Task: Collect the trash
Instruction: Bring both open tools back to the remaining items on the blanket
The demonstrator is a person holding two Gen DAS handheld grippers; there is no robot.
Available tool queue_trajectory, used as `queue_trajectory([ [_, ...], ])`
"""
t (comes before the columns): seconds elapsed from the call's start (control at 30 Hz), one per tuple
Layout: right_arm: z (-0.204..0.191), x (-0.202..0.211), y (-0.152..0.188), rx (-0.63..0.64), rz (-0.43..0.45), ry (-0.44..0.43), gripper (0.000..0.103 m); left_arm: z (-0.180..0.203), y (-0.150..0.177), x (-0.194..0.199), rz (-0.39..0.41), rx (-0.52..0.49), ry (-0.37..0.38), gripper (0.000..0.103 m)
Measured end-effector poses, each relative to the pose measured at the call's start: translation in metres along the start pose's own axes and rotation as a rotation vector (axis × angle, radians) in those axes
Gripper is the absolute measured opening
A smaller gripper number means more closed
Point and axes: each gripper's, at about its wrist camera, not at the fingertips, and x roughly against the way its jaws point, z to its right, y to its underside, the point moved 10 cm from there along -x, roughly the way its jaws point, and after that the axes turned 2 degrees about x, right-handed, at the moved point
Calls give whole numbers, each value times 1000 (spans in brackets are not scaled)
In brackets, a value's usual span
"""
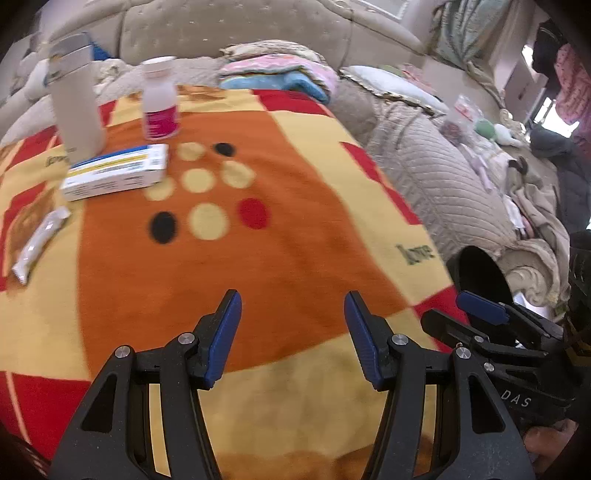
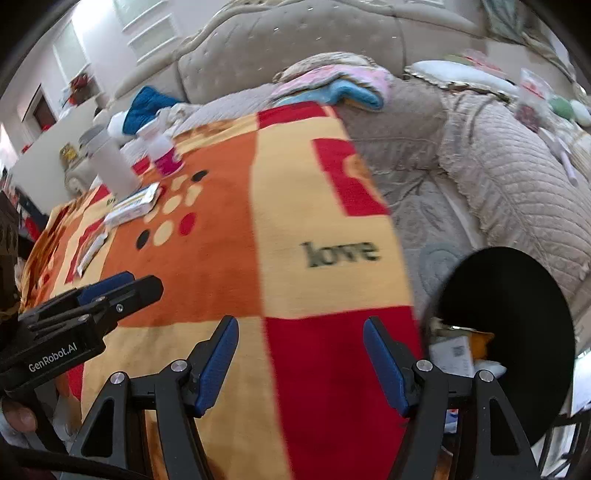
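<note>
Fleece blanket point(image 1: 295, 258), soft. Both claws, left point(image 1: 293, 332) and right point(image 2: 301, 363), wide open, empty. Trash at 10 o'clock: box point(image 1: 114, 171), wrapper point(image 1: 38, 243), bottle point(image 1: 159, 99). Bin point(image 2: 506, 332) at 3. Risk: bottle tips on fleece; I snag blanket.

A large bed fills the room, covered by a fleece blanket point(image 2: 229, 236) in orange, cream and red blocks with dots and the word "love". Behind it stands a tufted beige headboard point(image 2: 291, 48), with folded pink and blue cloths point(image 2: 343, 86) at its foot and a quilted beige coverlet point(image 2: 491, 173) beside the blanket. White wall panelling point(image 2: 147, 33) rises at the left, brightly lit.
</note>
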Motion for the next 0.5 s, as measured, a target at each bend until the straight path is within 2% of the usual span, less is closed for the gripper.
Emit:
queue_trajectory([
  [0.27,-54,-25,-4,102,-31,-41,68,-59,4,12,7,44,-71,56],
  [0.5,-89,-41,-12,164,-51,-74,68,-136,-5,26,23,79,-148,56],
])
